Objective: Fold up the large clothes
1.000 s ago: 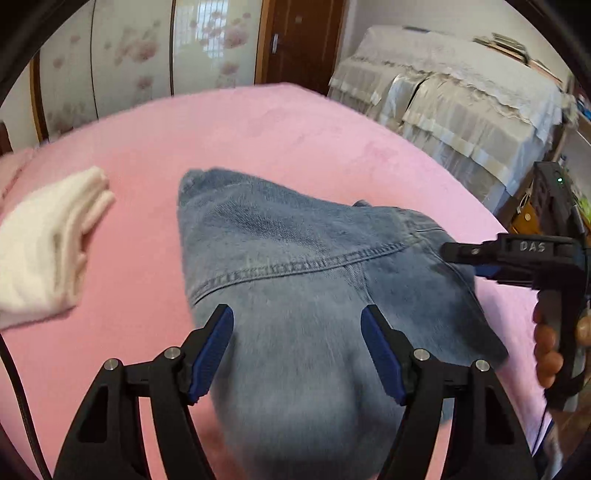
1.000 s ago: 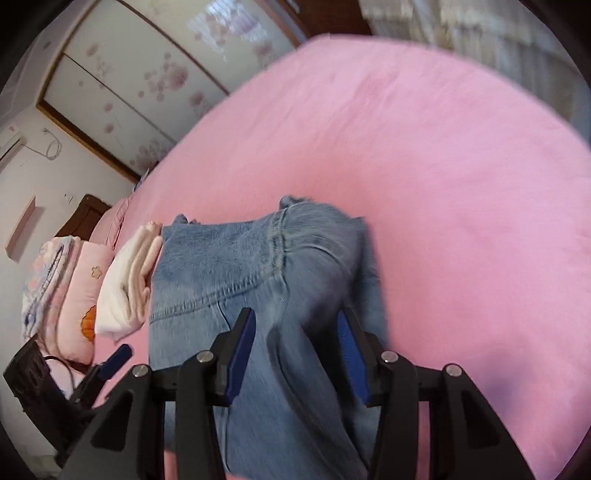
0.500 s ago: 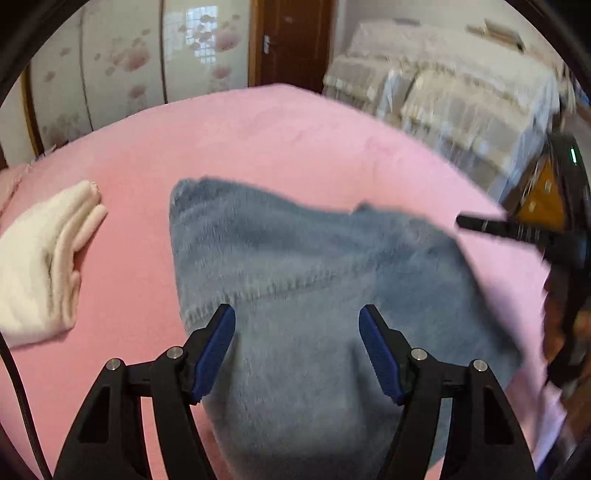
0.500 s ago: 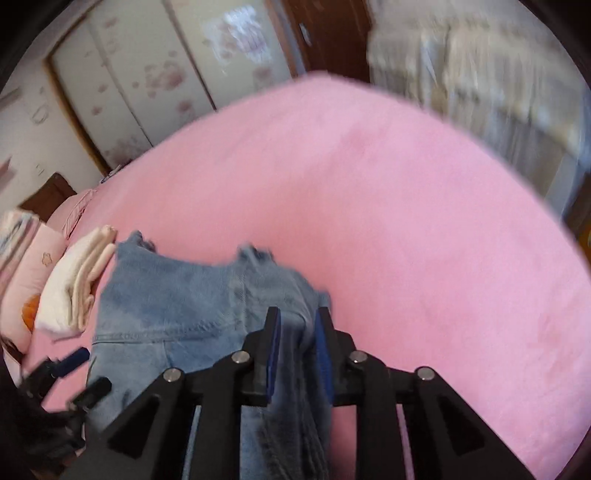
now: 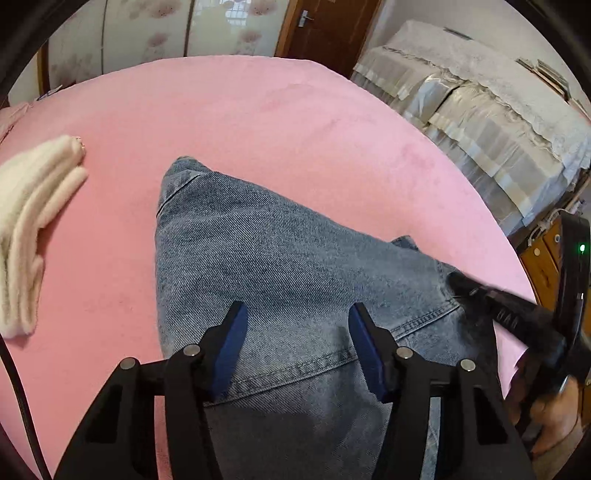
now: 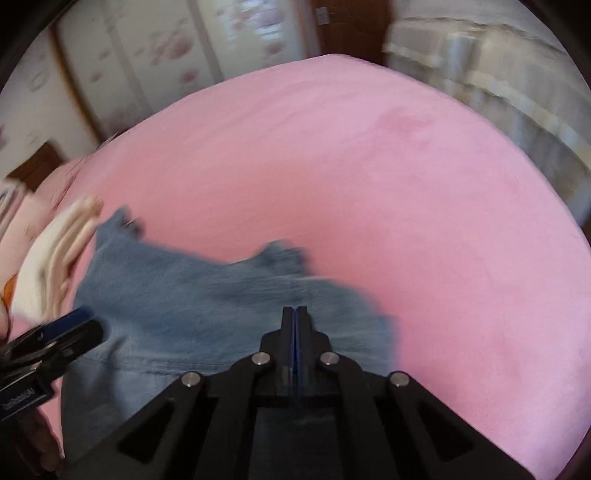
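Denim jeans (image 5: 280,258) lie folded on a pink bedspread (image 5: 258,122), their waistband corner pointing toward the far side of the bed. The left gripper (image 5: 295,347) hangs directly above the near part of the jeans with its blue-padded fingers (image 5: 231,347) spread wide apart, a stitched seam running across the cloth between them; whether the pads touch the fabric cannot be told. At the jeans' right edge, the right gripper (image 5: 491,302) reaches in low from the side, held by a hand (image 5: 546,417).

From the right wrist view, blurred by motion, that right gripper (image 6: 294,317) has its two fingers pressed together over the right side of the jeans (image 6: 192,306). No cloth can be made out between the pads, so whether they pinch any denim cannot be told. The left gripper (image 6: 66,328) enters this view from the left, over the jeans' other side.

A folded cream towel (image 5: 33,221) sits on the bedspread just left of the jeans, apart from them. Beyond the bed stand a floral wardrobe (image 5: 166,33) and a brown door (image 5: 328,29).
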